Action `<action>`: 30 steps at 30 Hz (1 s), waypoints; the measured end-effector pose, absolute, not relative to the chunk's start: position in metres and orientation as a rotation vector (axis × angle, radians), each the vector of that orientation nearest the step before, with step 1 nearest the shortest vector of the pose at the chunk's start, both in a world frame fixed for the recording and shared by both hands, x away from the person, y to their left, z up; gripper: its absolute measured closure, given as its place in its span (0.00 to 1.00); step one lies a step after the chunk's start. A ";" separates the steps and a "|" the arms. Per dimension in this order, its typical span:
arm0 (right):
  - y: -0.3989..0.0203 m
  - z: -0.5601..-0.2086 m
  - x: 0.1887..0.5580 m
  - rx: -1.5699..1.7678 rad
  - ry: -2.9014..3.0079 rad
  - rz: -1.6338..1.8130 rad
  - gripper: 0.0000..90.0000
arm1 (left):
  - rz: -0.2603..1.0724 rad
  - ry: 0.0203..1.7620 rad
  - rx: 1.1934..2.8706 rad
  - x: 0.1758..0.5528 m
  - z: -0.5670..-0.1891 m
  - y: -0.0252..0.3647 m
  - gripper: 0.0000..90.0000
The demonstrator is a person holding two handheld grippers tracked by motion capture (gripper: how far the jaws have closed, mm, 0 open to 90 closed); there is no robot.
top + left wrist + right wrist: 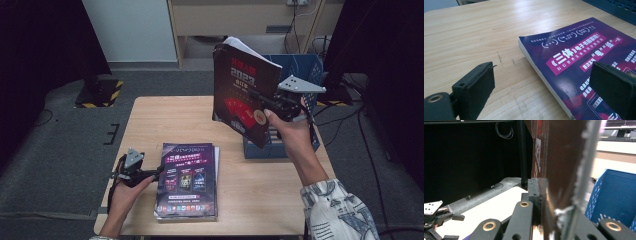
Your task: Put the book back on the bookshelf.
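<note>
Currently my right tongs (pixel 270 104) are clamped on a dark red glossy softcover book (pixel 245 92), upright above the blue plastic crate (pixel 305 67). I judge it floppy and slick; grip near the spine. My left tongs (pixel 159 172) stand wide beside the purple paperback stack (pixel 189 180) on the pale wooden worktop (pixel 150 120).

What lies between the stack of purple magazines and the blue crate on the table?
In the high view, bare wooden table separates the purple magazines from the blue crate; nothing lies there.
</note>
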State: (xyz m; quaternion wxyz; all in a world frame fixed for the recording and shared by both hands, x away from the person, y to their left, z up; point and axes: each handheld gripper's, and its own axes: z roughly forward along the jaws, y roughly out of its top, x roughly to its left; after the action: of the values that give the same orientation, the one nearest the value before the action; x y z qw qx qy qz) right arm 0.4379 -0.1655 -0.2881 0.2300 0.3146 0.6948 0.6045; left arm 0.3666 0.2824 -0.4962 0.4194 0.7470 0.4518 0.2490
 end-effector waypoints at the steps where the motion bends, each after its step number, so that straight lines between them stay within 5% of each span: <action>1: -0.167 -0.288 0.438 0.863 1.910 1.662 0.97 | 0.624 1.133 1.872 0.367 -0.496 0.282 0.07; 30: -0.207 -0.285 0.420 0.892 1.858 1.646 0.97 | 0.630 1.132 1.875 0.367 -0.497 0.282 0.07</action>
State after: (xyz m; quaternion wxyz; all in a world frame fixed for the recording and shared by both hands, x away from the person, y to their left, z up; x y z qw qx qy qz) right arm 0.4201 -0.2074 -0.2854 0.2492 0.3273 0.6823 0.6044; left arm 0.3668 0.2820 -0.4965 0.4182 0.7473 0.4512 0.2513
